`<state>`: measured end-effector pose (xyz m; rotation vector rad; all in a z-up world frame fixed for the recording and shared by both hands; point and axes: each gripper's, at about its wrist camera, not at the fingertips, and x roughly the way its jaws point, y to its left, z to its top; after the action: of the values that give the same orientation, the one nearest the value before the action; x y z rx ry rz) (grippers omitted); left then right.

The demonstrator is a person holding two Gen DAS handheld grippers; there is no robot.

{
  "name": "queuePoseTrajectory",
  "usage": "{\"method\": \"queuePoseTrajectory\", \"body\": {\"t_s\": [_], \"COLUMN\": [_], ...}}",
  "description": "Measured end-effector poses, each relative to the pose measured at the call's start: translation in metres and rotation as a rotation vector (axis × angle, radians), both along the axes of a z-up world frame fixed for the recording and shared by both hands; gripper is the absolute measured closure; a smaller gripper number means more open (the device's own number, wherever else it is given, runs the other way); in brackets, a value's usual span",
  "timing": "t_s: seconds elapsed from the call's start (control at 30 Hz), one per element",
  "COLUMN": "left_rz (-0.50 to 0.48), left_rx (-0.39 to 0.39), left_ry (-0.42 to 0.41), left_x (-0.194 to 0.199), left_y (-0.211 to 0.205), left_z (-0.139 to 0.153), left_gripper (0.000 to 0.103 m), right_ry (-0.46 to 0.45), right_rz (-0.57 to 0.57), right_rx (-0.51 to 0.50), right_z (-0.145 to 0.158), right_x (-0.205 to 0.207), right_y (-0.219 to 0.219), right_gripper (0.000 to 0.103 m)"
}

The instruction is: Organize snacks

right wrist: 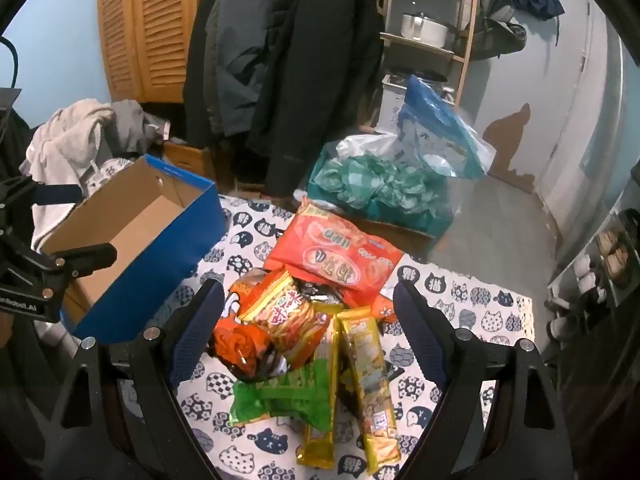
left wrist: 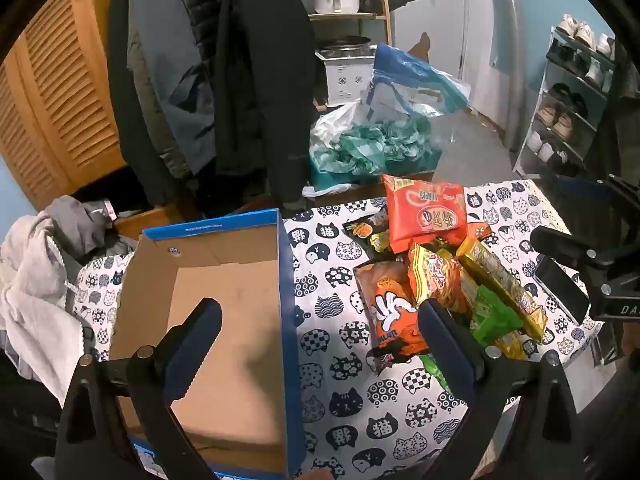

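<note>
A pile of snack packets lies on the cat-print tablecloth [left wrist: 340, 392]: a big red-orange bag [left wrist: 426, 212] [right wrist: 340, 256], an orange-yellow bag of sticks [right wrist: 286, 316], an orange bag with white print [left wrist: 390, 312], a green packet [right wrist: 288, 396] and two long yellow packs [right wrist: 372, 384]. An empty blue cardboard box [left wrist: 224, 320] [right wrist: 136, 240] stands left of the pile. My left gripper [left wrist: 320, 312] hangs open over the box's right wall. Above the pile my right gripper [right wrist: 310, 300] is open, nothing gripped.
Coats [left wrist: 240, 80] hang behind the table. Plastic bags with green wrapping [left wrist: 380, 144] sit past the far edge. Crumpled clothes [left wrist: 40, 280] lie at the left. A shoe rack [left wrist: 568, 100] stands on the right. The right gripper shows in the left view [left wrist: 560, 264].
</note>
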<state>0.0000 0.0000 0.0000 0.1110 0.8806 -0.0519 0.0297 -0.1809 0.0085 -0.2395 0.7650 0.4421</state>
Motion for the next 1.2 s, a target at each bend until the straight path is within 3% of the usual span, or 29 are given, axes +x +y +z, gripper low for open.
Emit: {"method": "queuePoseTrajectory", "body": {"t_s": [1.2], "left_rz": [0.001], "left_rx": [0.011], "left_ry": [0.022], "left_x": [0.0002], "left_y": [-0.0035], "left_z": [-0.0086], "left_gripper": [0.003], "right_ry": [0.017], "right_rz": [0.003], "right_rx": [0.002], "right_z": [-0.0037], "right_x": [-0.0014], "right_y": [-0.003], "right_gripper": [0.018]}}
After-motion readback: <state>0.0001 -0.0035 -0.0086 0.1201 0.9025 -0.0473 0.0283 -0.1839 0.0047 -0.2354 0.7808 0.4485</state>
